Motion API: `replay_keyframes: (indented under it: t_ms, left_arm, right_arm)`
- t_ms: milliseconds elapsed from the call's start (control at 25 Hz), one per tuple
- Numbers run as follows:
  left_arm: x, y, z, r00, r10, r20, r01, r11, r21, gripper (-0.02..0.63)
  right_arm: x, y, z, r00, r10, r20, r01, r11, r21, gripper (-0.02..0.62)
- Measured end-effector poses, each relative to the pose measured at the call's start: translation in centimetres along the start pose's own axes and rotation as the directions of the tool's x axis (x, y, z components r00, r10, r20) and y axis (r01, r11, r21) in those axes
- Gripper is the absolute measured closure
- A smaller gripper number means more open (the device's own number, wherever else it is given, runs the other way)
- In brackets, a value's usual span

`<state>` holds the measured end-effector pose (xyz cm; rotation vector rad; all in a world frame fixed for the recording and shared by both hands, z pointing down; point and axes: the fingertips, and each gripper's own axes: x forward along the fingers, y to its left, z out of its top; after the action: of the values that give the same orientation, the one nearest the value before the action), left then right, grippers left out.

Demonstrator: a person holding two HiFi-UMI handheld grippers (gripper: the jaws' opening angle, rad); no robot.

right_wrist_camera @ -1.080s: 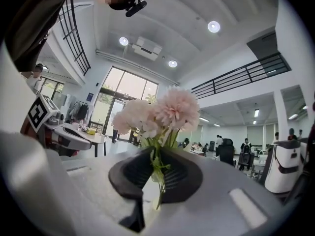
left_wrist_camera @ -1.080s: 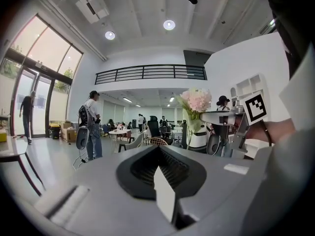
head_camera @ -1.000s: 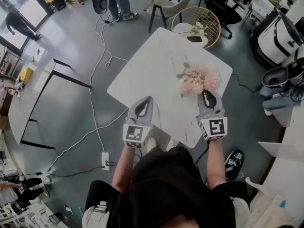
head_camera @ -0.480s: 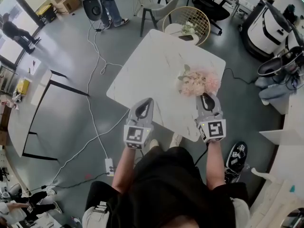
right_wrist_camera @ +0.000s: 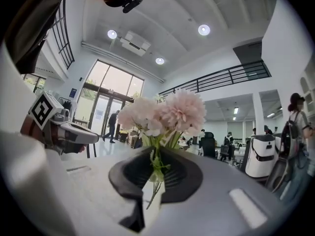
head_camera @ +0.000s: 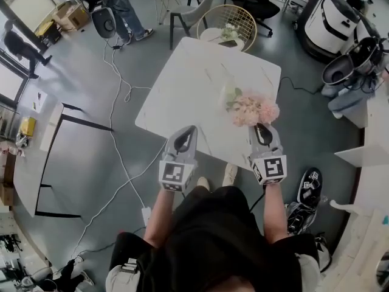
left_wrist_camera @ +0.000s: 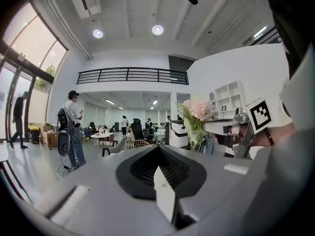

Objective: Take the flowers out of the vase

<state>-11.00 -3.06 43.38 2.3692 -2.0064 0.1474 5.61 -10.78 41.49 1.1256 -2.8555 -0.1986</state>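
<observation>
Pink flower bunch (head_camera: pixel 252 109) at 12 o'clock of right tongs (head_camera: pixel 260 126); those and left tongs (head_camera: pixel 188 130) closed, empty. Pushing in closed could topple the unseen vase.

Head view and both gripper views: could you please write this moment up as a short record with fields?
flowers: pink bunch, upright, stems between the right jaws
right hand-held gripper: shut on the flowers' stems
left hand-held gripper: jaws together, nothing between them, over the table's near edge
table: white top, flowers above its near right part
vase: cannot be made out clearly
</observation>
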Motion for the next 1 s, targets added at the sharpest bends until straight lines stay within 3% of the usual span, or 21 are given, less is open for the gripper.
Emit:
replay_keyframes:
  t_ms: [1000]
  left_arm:
    - [-1.6,-0.2,-1.0,0.998,-0.068,-0.019,0.068,0.998,0.008,0.598]
  right_arm:
    - [-3.0,3.2,-3.6,0.996,-0.049,-0.076,0.053,0.998,0.044,0.569]
